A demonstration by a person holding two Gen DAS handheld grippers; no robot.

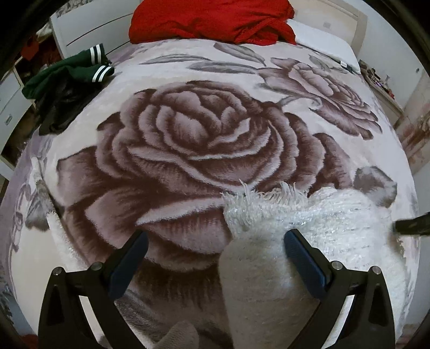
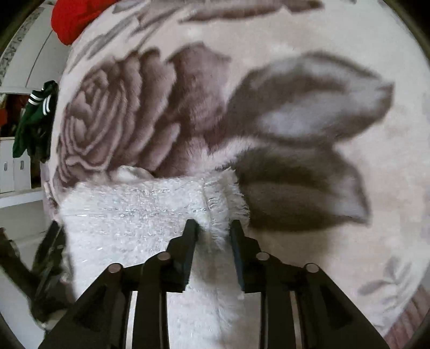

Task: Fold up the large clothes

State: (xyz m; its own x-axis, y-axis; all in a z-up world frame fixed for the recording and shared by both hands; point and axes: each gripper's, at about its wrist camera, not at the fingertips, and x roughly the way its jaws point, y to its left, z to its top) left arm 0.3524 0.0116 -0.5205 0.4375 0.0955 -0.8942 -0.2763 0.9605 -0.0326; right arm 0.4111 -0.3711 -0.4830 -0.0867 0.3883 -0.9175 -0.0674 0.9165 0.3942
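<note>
1. White fluffy sweater [image 1: 309, 222] is lying on the rose-print blanket [image 1: 188, 139], at about 4 o'clock in the left wrist view and 7 o'clock in the right wrist view.
2. Left gripper [image 1: 215, 249] is standing wide, pads clear; a fuzzy fold is rising between the jaws, ungripped. Risk: closing now is likely catching only loose pile, so the fold slips out.
3. Right gripper [image 2: 213, 228] is sitting narrow around a fuzzy seam edge [image 2: 215, 214]; cannot tell if the pads are actually pinching it. Risk: a weak bite is letting the hem drop mid-lift.
4. Long fibres may be snagging on the pads.
5. Plush blanket may be getting pinched along with the sweater.
6. Green garment [image 1: 67, 77] at 10 o'clock and red garment [image 1: 212, 21] at 12 are lying well apart, so little risk there.
</note>
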